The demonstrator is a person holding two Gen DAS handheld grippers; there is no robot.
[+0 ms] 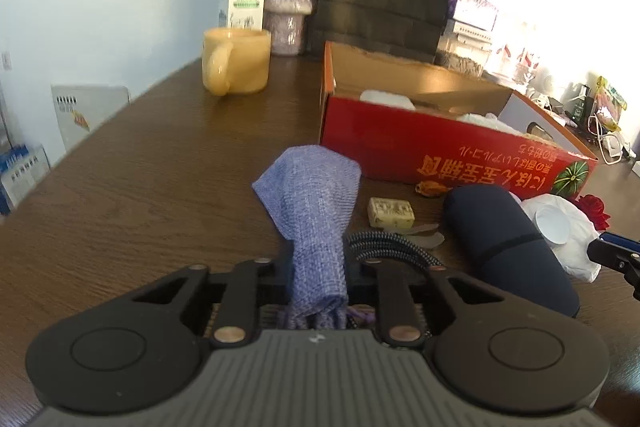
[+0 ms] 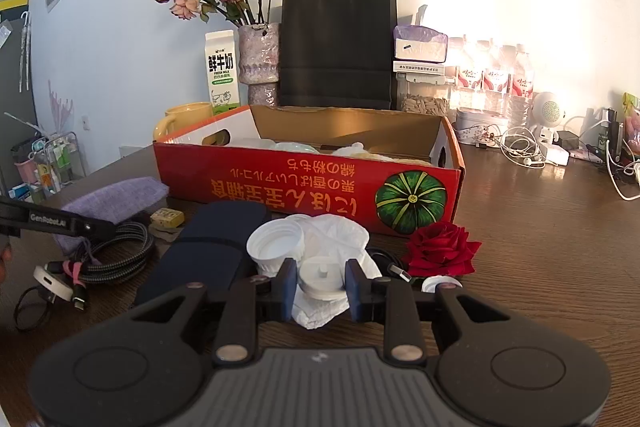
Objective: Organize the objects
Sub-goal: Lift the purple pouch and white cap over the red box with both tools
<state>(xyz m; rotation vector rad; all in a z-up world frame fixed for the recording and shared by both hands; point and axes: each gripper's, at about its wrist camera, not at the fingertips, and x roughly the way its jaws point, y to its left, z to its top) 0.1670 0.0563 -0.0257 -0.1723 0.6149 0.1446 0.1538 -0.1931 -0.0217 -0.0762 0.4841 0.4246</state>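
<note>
milk carton (image 2: 222, 75), at the tabletop's far edge: "鲜牛奶", "FRESH MILK" | my left gripper (image 2: 56, 221): "GenRobot.AI" on its arm | red box (image 2: 304, 187): orange Japanese print, upside down to me, which I cannot read surely

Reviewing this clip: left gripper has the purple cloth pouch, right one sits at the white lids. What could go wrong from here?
1. The purple pouch hangs limp from the left gripper; its free end may snag on the red box wall.
2. The right gripper is open around a white disc lying on a white plastic bag; closing may pinch the bag too.
3. The braided cable lies beside the pouch and might drag.
</note>
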